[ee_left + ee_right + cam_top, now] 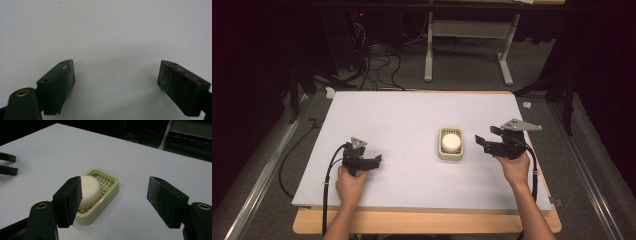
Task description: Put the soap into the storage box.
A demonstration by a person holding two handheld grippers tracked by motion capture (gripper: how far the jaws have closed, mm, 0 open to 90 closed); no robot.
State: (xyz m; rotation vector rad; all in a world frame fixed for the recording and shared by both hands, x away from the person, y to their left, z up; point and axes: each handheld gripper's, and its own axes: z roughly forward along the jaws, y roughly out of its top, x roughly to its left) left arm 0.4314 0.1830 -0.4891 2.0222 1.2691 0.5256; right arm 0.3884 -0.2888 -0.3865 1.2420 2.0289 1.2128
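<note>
Right hand-held gripper (482,141) hovers at 3 o'clock of the soap dish (451,144), its jaws apart and grasping nothing. Left hand-held gripper (378,160) is released too, over bare worktop (412,110). This dish lies right of centre, long axis from 12 to 6 o'clock, carrying round white soap (451,142).

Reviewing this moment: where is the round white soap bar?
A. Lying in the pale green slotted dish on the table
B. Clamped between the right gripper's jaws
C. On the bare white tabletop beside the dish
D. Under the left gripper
A: the soap bar sits inside the green dish, and in the right gripper view it lies on the dish's slotted floor, beyond the right gripper, whose jaws stand apart.
</note>
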